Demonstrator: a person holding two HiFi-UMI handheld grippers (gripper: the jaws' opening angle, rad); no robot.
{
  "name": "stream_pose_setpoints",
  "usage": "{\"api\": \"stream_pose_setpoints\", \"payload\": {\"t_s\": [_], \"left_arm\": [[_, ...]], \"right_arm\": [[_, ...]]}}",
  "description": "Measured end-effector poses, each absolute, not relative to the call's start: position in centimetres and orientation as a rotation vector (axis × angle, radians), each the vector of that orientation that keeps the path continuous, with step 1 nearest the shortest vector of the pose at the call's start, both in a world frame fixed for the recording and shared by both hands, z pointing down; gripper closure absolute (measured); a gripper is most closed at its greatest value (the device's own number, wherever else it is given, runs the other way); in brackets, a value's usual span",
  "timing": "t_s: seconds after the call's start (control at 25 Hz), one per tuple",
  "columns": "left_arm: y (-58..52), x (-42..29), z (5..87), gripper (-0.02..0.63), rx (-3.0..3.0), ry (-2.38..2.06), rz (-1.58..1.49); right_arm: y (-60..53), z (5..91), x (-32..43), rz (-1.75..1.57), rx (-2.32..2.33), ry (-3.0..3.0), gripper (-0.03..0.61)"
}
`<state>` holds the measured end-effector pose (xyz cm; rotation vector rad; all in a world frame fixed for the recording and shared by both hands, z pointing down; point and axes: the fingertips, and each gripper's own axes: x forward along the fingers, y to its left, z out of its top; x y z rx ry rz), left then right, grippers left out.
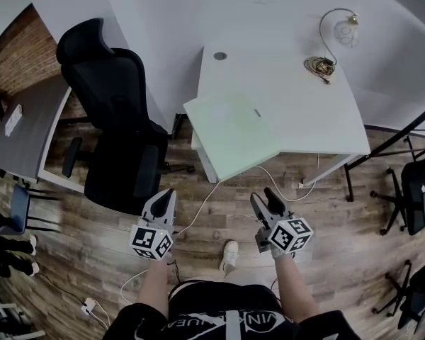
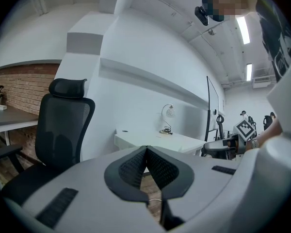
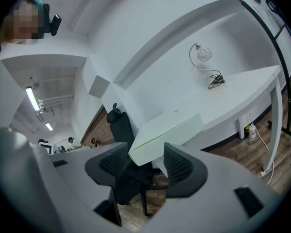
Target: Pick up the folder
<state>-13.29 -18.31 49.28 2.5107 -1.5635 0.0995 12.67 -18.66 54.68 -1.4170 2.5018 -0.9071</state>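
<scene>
The folder [image 1: 230, 137] overhangs the surface [image 1: 304, 112] corner, offering a graspable edge; right claw [image 1: 263, 197] gapes empty, left claw [image 1: 168, 194] is closed.

The left gripper [image 2: 146, 149] has its two jaws together, with the tips touching and nothing between them. Behind it, at the left, stands a black mesh office chair [image 2: 63, 125]. Farther back is a white desk [image 2: 150, 139] with a small lamp [image 2: 169, 111] on it, against a white wall [image 2: 136, 57].
</scene>
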Motion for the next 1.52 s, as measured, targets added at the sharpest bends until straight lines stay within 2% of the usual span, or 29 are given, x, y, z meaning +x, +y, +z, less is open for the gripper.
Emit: {"api": "stream_pose_setpoints", "payload": {"t_s": [0.8,1.52], "left_arm": [[-22.2,-10.8,52.1,0.600,2.491,-1.544,0.107],[-26.8,-10.1,54.7,0.600,2.481,-1.494,0.120]], "right_arm": [[-22.8,57.9,11.7,-1.124,-1.289,2.403,0.311],[-26.9,60.1,10.4,-1.385,-1.215,2.148,0.252]]}}
